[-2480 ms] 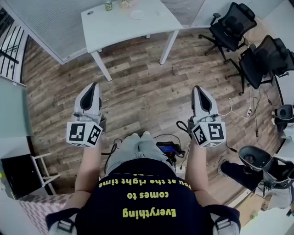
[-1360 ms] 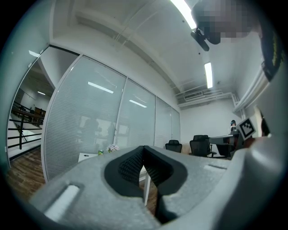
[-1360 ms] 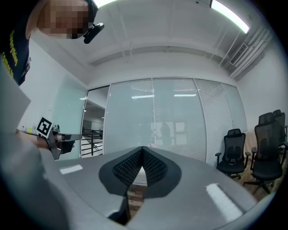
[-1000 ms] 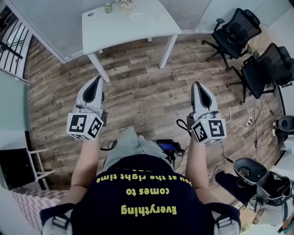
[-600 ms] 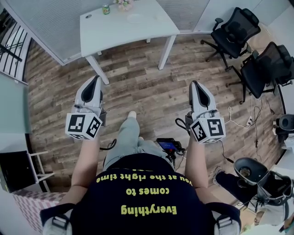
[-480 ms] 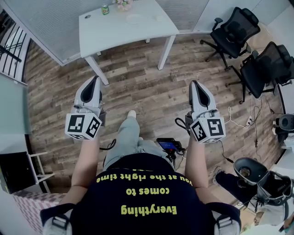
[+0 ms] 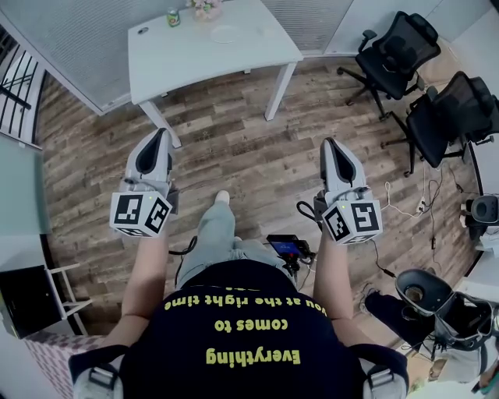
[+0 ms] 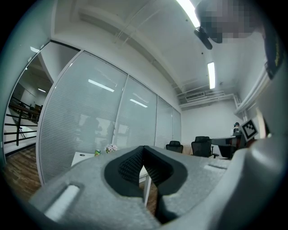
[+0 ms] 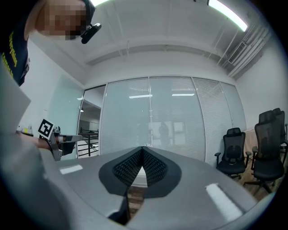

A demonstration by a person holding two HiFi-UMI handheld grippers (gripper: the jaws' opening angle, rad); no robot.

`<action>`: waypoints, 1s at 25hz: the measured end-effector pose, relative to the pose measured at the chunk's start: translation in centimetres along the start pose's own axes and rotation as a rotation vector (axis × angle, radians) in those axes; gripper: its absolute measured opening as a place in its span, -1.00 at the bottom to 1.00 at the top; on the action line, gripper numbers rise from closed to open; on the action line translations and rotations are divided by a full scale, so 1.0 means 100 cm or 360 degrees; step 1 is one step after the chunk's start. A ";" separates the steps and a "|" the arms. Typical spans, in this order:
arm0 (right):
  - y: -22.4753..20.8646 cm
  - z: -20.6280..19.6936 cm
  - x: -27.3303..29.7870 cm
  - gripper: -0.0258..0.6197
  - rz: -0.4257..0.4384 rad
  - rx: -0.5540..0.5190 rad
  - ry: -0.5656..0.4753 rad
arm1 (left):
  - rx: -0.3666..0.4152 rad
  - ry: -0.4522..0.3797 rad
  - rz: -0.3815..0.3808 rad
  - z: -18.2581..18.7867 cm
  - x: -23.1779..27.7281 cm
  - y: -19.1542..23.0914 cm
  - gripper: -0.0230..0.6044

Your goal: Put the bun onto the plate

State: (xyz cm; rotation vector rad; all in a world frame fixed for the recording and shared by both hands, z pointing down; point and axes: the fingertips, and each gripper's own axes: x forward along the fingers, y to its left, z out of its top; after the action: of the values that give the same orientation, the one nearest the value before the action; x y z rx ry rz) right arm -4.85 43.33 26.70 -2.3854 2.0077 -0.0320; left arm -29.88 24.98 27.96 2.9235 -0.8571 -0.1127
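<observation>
A white table [image 7: 195, 54] stands ahead across the wood floor. On it lie a pale plate [image 7: 226, 33], a green can [image 7: 173, 17] and a small bunch of flowers [image 7: 204, 8]. I cannot make out a bun at this distance. My left gripper [image 7: 160, 134] and right gripper [image 7: 327, 143] are held level over the floor, well short of the table. Both point toward it. In the left gripper view my left gripper [image 8: 143, 147] is shut and holds nothing. My right gripper [image 9: 143, 147] is likewise shut and bare in the right gripper view.
Black office chairs [image 7: 394, 43] stand at the right, with cables and gear on the floor [image 7: 288, 248] near the person's feet. A glass partition [image 7: 86, 39] runs behind the table. The person's leg [image 7: 214, 226] is stretched forward between the grippers.
The person has stepped forward, one leg swinging out. The table has come nearer and sits lower in the head view. Both grippers have stayed shut and level.
</observation>
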 end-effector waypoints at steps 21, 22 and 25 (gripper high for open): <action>-0.026 -0.009 0.126 -0.90 -0.0010 0.0022 0.0031 | -0.0049 0.0063 -0.0055 -0.014 0.129 0.069 -0.92; -0.028 -0.008 0.132 -0.90 -0.0009 0.0018 0.0027 | -0.0051 0.0063 -0.0058 -0.014 0.136 0.072 -0.92; -0.031 -0.002 0.152 -0.90 -0.0009 -0.0008 -0.0009 | -0.0060 0.0057 -0.0070 -0.012 0.153 0.082 -0.92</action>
State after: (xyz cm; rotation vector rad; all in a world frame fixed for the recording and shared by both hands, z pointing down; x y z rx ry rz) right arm 0.78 28.91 27.02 -2.3917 2.0011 -0.0204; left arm -21.32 9.96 29.34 2.9008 -0.7769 -0.0786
